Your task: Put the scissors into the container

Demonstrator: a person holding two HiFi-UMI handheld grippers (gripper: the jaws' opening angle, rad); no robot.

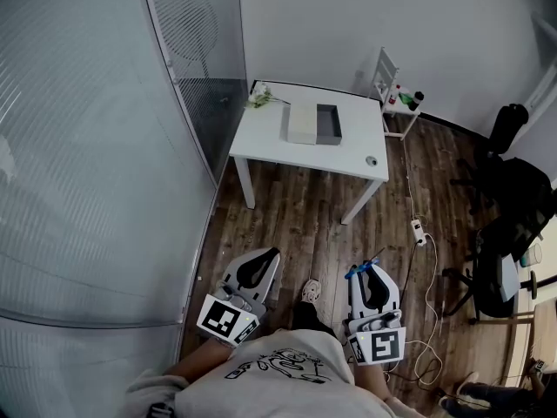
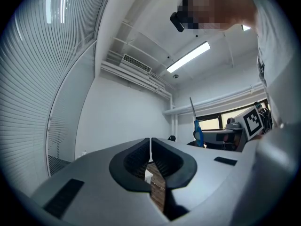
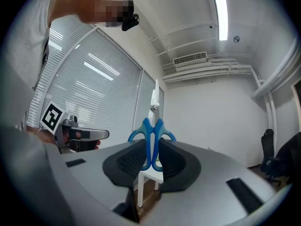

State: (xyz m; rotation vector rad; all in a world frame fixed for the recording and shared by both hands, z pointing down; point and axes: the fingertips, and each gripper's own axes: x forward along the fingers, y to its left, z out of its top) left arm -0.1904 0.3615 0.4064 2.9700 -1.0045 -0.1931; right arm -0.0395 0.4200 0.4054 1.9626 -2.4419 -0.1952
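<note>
Blue-handled scissors (image 3: 152, 126) stand upright between the pads of my right gripper (image 3: 151, 157), which is shut on the handles; the blades point up. In the head view the scissors (image 1: 359, 266) stick out of the right gripper (image 1: 368, 277) low over the wooden floor. My left gripper (image 1: 258, 266) is beside it, shut with nothing between its pads (image 2: 150, 160). From the left gripper view the scissors (image 2: 196, 126) show at the right. The container (image 1: 315, 124), a grey and white open box, sits on a white table (image 1: 348, 151) well ahead of both grippers.
A green and white bunch (image 1: 259, 99) lies at the table's far left corner and a small round object (image 1: 372, 160) near its right edge. A white chair (image 1: 393, 85) with bottles stands behind. Cables and a power strip (image 1: 419, 232) lie on the floor. A glass partition (image 1: 104, 146) runs along the left.
</note>
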